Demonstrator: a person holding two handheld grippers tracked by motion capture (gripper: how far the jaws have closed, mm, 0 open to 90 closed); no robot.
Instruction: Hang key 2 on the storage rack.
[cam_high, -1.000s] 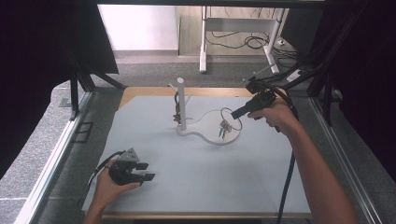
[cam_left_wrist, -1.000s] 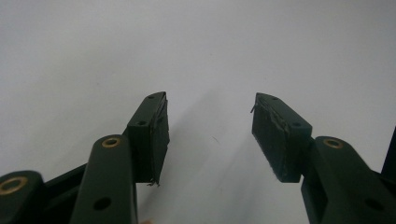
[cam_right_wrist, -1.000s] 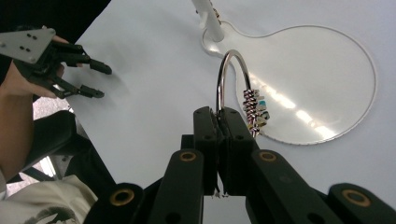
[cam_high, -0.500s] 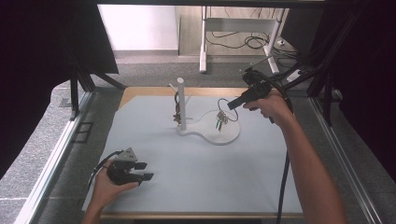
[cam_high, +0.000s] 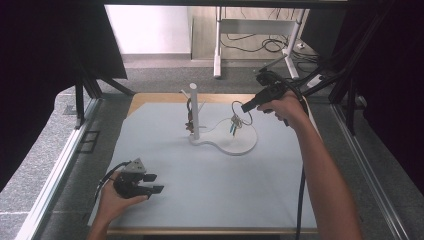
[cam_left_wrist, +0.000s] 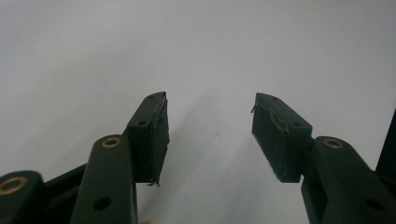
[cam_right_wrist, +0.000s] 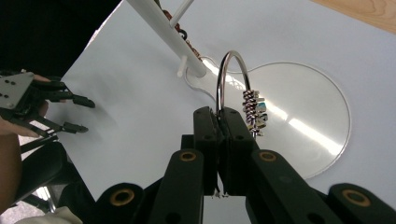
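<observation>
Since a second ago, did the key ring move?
Yes. The key ring, pinched in the right gripper, has lifted off the white stand's base toward the table's far edge.

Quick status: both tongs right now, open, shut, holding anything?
Left tongs: open, nothing between the jaws, over the pale blue mat.
Right tongs: shut on the round metal key ring with its hanging keys.

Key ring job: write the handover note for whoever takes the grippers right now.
Right gripper: shut on the key ring, lifted above the white stand's base, keys dangling.
Left gripper: open, empty, low over the blue mat at the near left.
Stand post: upright, something dark already hanging on one peg.
Done: ring picked up.
Left: probably hang the ring on a free peg, then release.
</observation>
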